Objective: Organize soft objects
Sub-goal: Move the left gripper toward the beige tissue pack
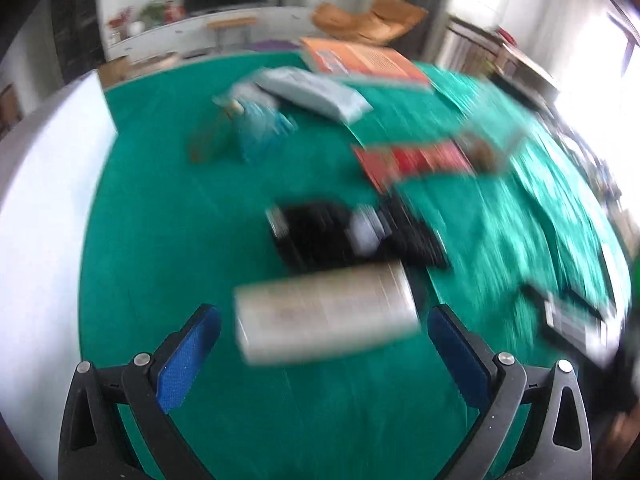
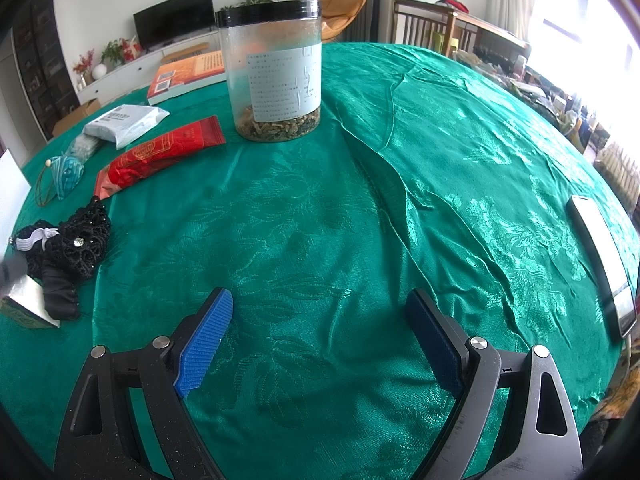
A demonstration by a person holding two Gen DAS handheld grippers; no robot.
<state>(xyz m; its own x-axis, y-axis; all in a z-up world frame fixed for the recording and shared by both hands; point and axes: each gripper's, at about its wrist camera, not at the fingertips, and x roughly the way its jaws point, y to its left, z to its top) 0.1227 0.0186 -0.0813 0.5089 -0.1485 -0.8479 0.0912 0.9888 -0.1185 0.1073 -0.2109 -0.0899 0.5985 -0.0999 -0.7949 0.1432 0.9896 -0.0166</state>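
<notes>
Left wrist view, smeared by motion: left hand-held gripper [image 1: 324, 326] spread wide, blue ribbed pads empty, angled down over the green desk cloth [image 1: 168, 216]. Just ahead at 12 o'clock, a pale boxy carton [image 1: 324, 316], print unreadable. Beyond it, a heap of black soft fabric [image 1: 320, 236] with a white band, limp and crumpled. Further at 1 o'clock, a flat red foil pouch [image 1: 416, 160]; at 11 o'clock, a teal soft bundle [image 1: 260, 128]; then a puffy white packet [image 1: 316, 94] and an orange book [image 1: 364, 62] at the far edge.

Right wrist view, sharp: right hand-held gripper [image 2: 320, 312] likewise gaping and empty, above glossy brocade cloth with raised creases. At 9 o'clock, the black lace fabric [image 2: 76, 240], beaded, with one glinting stone. At 3 o'clock, a phone [image 2: 604, 264] lying flat. Far at 12 o'clock, an upright clear plastic jar [image 2: 276, 72], black lid, dried contents at the bottom.
</notes>
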